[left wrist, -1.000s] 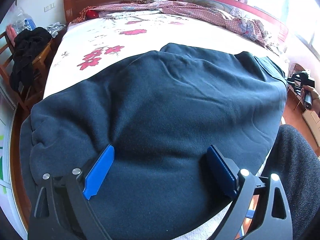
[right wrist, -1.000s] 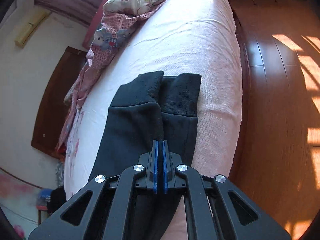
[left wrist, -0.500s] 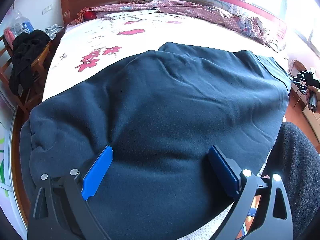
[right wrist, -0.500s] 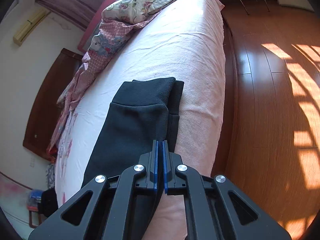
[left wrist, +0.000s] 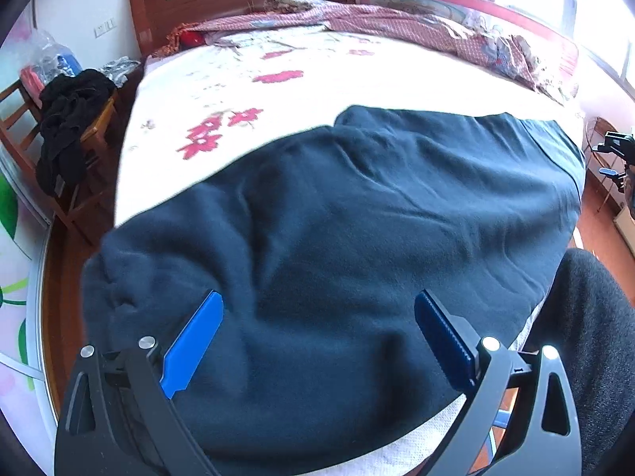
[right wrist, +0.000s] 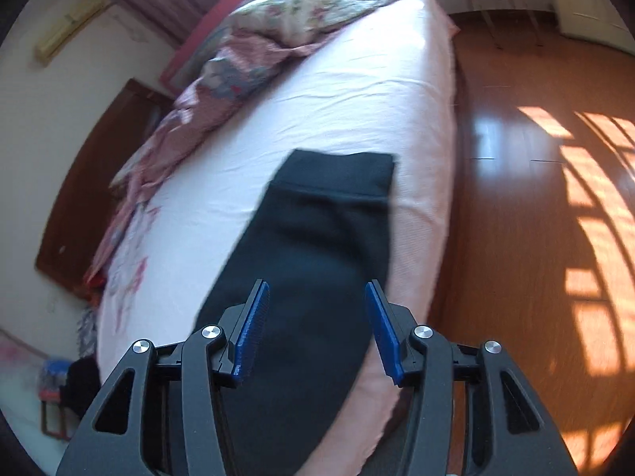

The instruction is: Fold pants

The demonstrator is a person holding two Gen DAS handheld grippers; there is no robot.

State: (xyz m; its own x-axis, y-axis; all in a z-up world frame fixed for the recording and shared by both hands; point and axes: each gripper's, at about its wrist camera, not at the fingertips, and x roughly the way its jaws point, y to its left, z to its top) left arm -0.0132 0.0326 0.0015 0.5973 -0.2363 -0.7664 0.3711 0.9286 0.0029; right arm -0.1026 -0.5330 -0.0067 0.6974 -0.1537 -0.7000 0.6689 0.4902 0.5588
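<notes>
The dark pants (left wrist: 357, 238) are being displayed lying flat along the near edge of the bed (left wrist: 278, 91), their cuffs (right wrist: 341, 174) stacked together. The left gripper (left wrist: 317, 317) is being held spread wide above the fabric, and the right gripper (right wrist: 315, 297) is likewise being kept parted, gripping nothing.

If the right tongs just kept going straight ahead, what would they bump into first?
Most likely the dark navy fleece pants. The right tongs are open and point along the folded leg toward its ribbed cuff. How high they sit above the fabric is unclear.
</notes>
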